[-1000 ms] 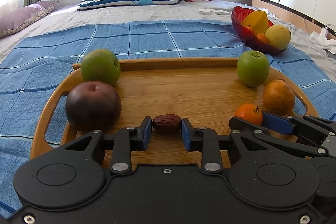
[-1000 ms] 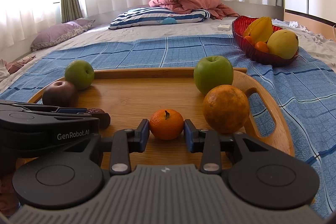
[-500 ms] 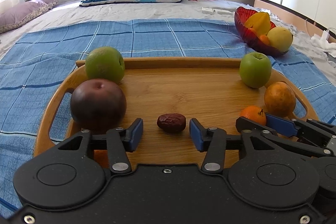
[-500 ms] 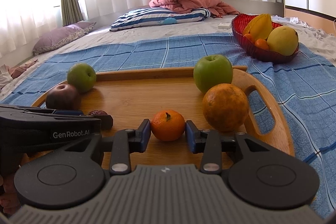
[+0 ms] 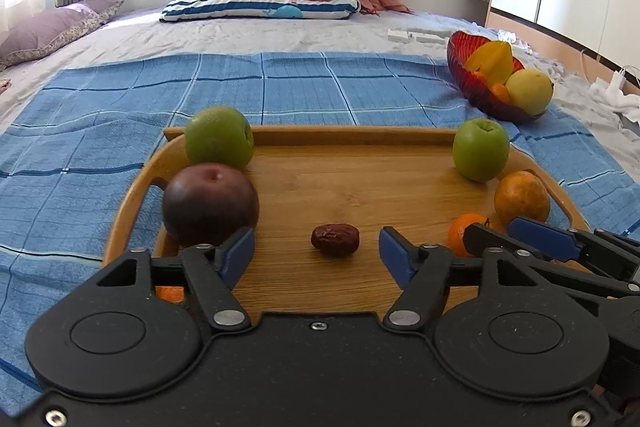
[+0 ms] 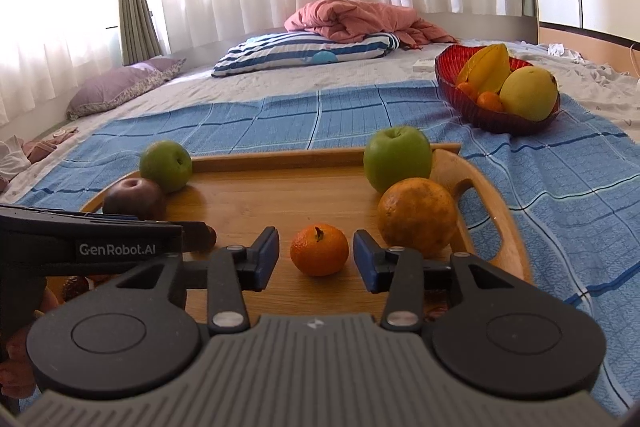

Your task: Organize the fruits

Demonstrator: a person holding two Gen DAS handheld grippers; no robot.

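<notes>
Left gripper [image 6: 200, 231] hides most of the date [image 6: 211, 235].

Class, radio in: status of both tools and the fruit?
Left tool open around date. Right tool open around mandarin. Both fruits on tray, ungripped.

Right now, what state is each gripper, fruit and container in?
left gripper: open, date between its fingers, untouched
right gripper: open, astride the tangerine
date: lying on the tray
tangerine: resting on the tray, stem up
wooden tray: flat on the blanket
red bowl: holding fruit
</notes>
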